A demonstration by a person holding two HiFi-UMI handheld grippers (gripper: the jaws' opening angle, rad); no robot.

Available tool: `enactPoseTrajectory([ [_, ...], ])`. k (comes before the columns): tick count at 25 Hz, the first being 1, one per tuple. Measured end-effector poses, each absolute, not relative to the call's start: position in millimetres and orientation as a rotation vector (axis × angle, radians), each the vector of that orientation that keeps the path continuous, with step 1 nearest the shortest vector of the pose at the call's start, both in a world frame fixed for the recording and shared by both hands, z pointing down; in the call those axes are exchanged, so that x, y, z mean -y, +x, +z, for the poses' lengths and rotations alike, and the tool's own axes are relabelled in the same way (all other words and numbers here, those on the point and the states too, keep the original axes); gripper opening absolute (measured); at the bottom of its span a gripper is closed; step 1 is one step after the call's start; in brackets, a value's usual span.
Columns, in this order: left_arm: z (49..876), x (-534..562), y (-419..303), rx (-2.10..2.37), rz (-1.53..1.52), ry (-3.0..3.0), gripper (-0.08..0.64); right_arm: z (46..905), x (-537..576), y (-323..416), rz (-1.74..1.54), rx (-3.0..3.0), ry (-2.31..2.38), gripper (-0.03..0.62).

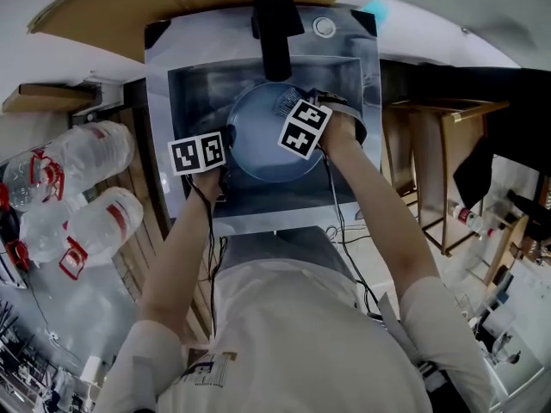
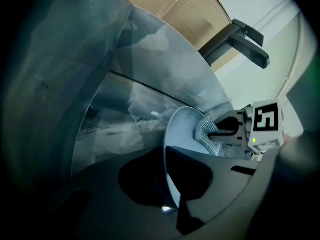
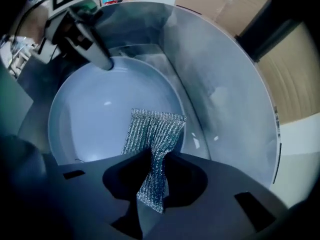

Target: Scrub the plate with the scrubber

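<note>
A pale blue plate (image 1: 254,144) is held tilted inside the steel sink (image 1: 185,89). My left gripper (image 2: 171,166) is shut on the plate's rim (image 2: 170,134) at its left side; the rim runs edge-on between the jaws. My right gripper (image 3: 152,161) is shut on a silver mesh scrubber (image 3: 154,134), whose free end lies spread against the plate's face (image 3: 90,119). In the left gripper view the scrubber (image 2: 205,134) and the right gripper (image 2: 227,129) show on the far side of the plate. In the right gripper view the left gripper (image 3: 102,59) grips the plate's far rim.
A black faucet (image 1: 274,24) reaches over the sink from the back. Large water bottles (image 1: 86,179) lie on the floor to the left. A wooden table (image 1: 439,136) stands at the right. Cardboard (image 1: 112,3) lies behind the sink.
</note>
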State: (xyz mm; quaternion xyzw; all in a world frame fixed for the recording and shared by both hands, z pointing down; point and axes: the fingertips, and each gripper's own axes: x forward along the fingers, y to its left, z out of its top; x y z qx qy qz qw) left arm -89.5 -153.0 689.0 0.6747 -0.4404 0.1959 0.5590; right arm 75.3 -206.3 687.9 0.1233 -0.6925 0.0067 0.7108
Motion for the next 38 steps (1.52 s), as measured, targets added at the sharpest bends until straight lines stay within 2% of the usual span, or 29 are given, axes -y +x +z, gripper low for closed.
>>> enactPoseTrajectory([
  [5, 689.0, 154.6, -91.0, 1.046, 0.437, 1.569, 0.031, 681.2, 143.6, 80.0, 0.028, 1.499, 0.074, 0.106],
  [12, 689.7, 157.5, -90.6, 1.062, 0.386, 1.527, 0.049, 680.8, 64.2, 7.9, 0.034, 1.663, -0.089, 0.109],
  [17, 688.9, 157.8, -95.3, 1.047, 0.403, 1.544, 0.058, 686.4, 66.7, -36.0, 0.002, 1.776, -0.108, 0.107],
  [21, 689.0, 156.5, -94.7, 1.019, 0.432, 1.565, 0.052, 689.9, 115.4, -45.8, -0.064, 1.807, -0.004, 0.104],
  [29, 687.4, 157.9, -95.1, 1.02, 0.444, 1.597, 0.042, 691.6, 223.9, 2.7, -0.034, 1.688, 0.312, 0.101],
  [38, 688.4, 156.8, -95.9, 1.025, 0.439, 1.607, 0.04, 685.5, 184.3, 73.9, 0.052, 1.538, 0.3, 0.098],
])
